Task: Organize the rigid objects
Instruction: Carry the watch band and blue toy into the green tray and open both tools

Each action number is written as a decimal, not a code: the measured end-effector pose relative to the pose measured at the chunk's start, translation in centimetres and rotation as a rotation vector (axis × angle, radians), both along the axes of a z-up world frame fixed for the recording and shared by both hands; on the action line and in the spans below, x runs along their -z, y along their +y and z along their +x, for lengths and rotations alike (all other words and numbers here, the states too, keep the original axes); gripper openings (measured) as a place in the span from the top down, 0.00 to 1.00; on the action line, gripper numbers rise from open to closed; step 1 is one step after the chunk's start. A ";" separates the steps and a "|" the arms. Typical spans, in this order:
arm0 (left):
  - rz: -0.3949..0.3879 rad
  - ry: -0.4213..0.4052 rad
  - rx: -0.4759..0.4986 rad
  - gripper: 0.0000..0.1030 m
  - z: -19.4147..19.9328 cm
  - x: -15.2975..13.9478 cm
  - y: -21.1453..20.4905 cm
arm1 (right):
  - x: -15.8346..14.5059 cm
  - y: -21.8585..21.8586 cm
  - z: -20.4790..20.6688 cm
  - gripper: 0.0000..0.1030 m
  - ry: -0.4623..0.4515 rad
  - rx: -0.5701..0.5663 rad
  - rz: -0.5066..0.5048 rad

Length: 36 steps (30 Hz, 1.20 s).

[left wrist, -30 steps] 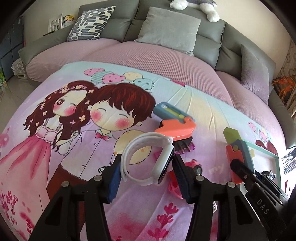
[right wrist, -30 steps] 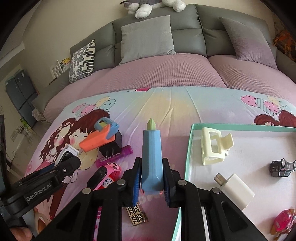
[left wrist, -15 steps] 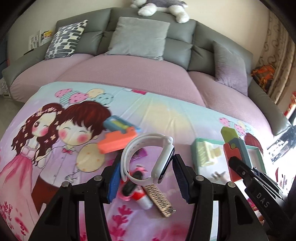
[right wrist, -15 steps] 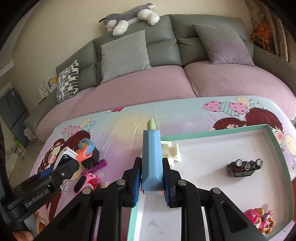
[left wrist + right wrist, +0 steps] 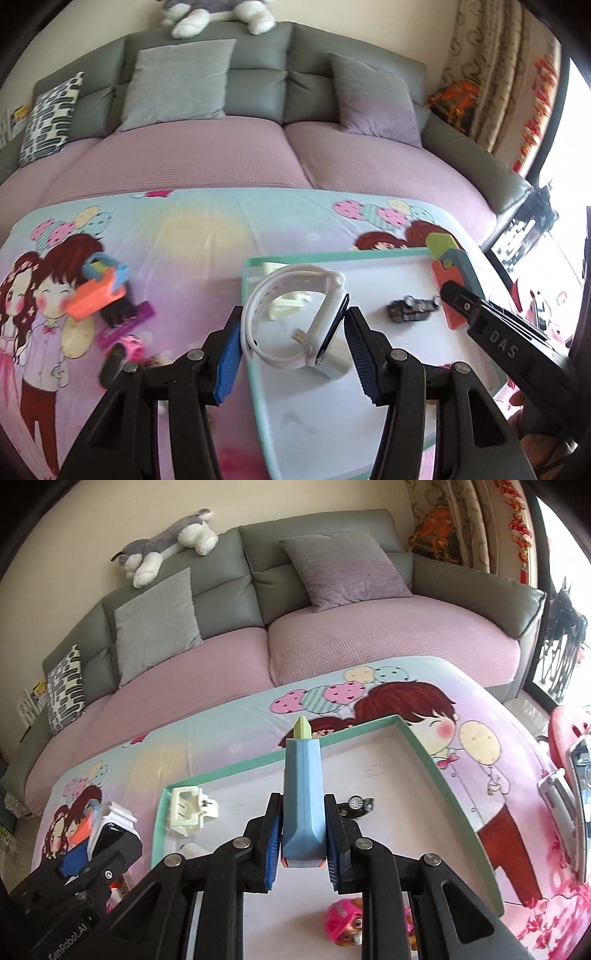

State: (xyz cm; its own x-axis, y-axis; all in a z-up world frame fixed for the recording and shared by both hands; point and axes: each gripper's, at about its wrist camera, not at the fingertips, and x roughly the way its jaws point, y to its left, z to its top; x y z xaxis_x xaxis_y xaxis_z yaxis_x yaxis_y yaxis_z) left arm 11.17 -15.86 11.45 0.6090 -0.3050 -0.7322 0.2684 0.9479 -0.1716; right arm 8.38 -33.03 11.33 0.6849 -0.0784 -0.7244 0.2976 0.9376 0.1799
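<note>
The left gripper (image 5: pixel 293 345) grasps a white smartwatch (image 5: pixel 295 321) by its band loop and its dark-faced body, low in the centre of the left wrist frame, above the left edge of the teal-rimmed tray (image 5: pixel 245 291). The right gripper (image 5: pixel 302 843) is clenched on a blue toy knife (image 5: pixel 302 801) with a pale green tip, centre frame, over the tray's white floor. To do this well, I judge each should be lowered onto bare floor, clear of the cream hair clip (image 5: pixel 188 808), the black toy car (image 5: pixel 357 805) and the pink figure (image 5: pixel 345 923), before releasing. The watch band is a closed, springy-looking loop.
</note>
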 end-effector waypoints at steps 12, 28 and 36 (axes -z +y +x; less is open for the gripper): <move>0.009 0.078 0.139 0.46 -0.6 2.8 -6.3 | 2.4 -4.4 -0.8 0.78 0.111 0.110 -0.047; 0.141 0.036 0.139 0.46 -1.3 3.7 -8.9 | 5.5 -6.4 -0.4 0.78 0.196 0.112 0.005; 0.171 0.051 0.183 0.46 -1.8 4.3 -10.5 | 6.1 -7.1 -0.3 0.78 0.199 0.099 0.032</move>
State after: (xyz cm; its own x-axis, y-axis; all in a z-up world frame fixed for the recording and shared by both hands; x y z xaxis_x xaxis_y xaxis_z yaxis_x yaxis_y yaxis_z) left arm 9.42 -26.38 7.16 0.5159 -0.2759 -0.8110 0.4335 0.9007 -0.0307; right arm 8.06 -40.11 5.24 0.5180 -0.1128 -0.8479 0.4205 0.8968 0.1376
